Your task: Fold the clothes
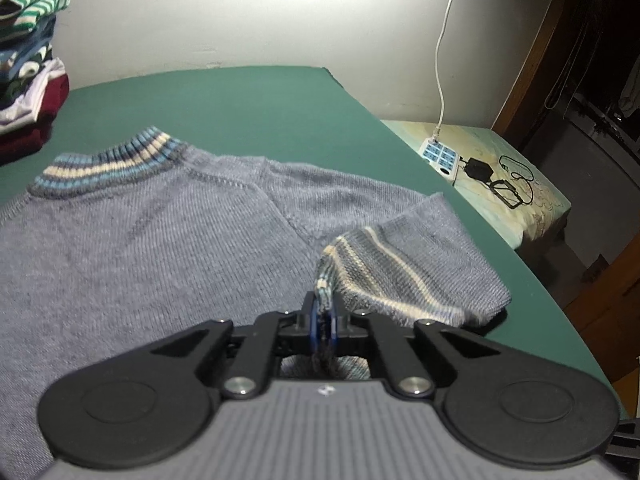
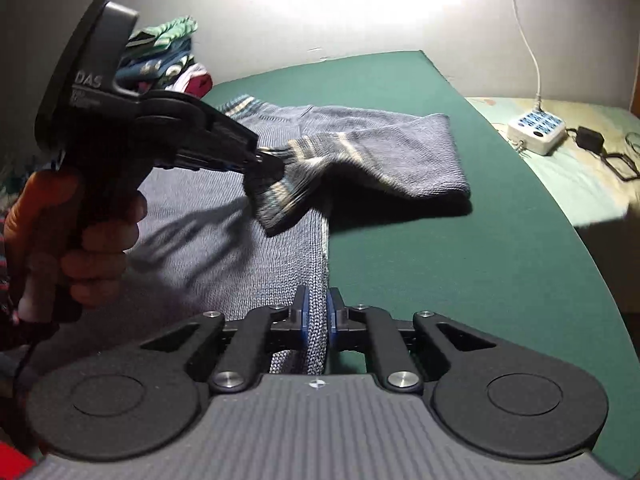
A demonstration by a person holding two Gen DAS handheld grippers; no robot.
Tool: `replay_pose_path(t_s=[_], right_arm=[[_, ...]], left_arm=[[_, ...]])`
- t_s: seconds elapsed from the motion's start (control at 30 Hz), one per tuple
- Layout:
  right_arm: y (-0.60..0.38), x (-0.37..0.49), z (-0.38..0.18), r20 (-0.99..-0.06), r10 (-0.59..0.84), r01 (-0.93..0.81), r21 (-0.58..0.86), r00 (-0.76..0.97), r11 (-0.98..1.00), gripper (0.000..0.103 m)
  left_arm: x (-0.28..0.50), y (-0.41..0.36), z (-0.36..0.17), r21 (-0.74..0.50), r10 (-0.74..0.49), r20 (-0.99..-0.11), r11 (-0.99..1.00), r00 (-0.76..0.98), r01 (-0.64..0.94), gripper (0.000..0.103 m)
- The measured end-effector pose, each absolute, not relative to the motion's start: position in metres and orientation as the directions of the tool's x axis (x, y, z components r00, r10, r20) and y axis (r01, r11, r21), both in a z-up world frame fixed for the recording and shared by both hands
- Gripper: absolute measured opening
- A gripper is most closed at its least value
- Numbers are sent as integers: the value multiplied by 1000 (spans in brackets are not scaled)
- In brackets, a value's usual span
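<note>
Spread flat on the green counter [image 1: 248, 104], the grey-blue sweater [image 1: 132, 240] lies under both tools. Its side edge runs between the right gripper [image 2: 316, 312], whose pads press the knit. Left gripper [image 1: 323, 316] pinches the striped cuff [image 1: 326, 276], sleeve folded inward.

Sweater [image 1: 140, 240]: coarse ribbed knit wool, matt. Table cover [image 1: 240, 104]: smooth green cloth. Left gripper [image 1: 323, 320]: matt black plastic, shiny metal bolts.
</note>
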State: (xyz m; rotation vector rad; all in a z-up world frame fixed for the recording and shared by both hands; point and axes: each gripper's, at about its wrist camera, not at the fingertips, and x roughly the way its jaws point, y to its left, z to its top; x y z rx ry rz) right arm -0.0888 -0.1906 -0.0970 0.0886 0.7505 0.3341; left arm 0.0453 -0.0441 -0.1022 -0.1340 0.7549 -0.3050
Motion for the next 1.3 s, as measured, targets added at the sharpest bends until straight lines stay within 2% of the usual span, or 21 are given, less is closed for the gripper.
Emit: replay_pose_path(t_s=[0.13,0.33,0.63,0.73,0.87,0.93,1.0,1.03,1.07,1.13,1.17,1.3], right_arm=[[-200,-89,-91,-663,361,-269,242,656,932,9],[-220,-95,-92,-703,379,-244,290,601,925,16],[-229,-115,-101,-742,488,-295,391,459,872,20],[-231,-116,-102,-727,527,-311,427,441,849,21],[-232,-123,-101,-734,526,-271,451,430,850,19],[-232,-126,-100,-738,524,-247,463,425,851,22],[-232,-129,-100,-742,523,-224,474,419,852,40],[-232,-131,-100,-744,522,-212,479,417,852,42],[-232,-133,-99,-746,522,-201,484,414,852,42],[-229,-138,-98,-763,494,-199,453,418,869,26],[-229,-141,-98,-781,461,-202,415,421,887,9],[-237,-147,-97,-792,424,-153,400,438,904,9]], left_arm=[[51,-31,-74,-182,-310,-609,951,730,251,2],[61,-2,-53,-143,-262,-606,965,751,221,2],[58,14,-49,-164,-234,-629,972,741,168,2],[56,11,-45,-173,-230,-624,973,747,155,2],[57,9,-39,-166,-225,-617,974,754,155,2],[58,9,-36,-177,-245,-615,969,749,171,2],[60,9,-33,-172,-257,-614,966,747,191,2],[61,9,-33,-172,-264,-613,965,744,200,2],[61,9,-33,-171,-271,-613,963,742,210,2],[63,9,-32,-170,-284,-613,959,737,228,2],[63,10,-33,-170,-292,-615,956,733,238,2],[63,14,-37,-169,-314,-612,949,726,268,2]])
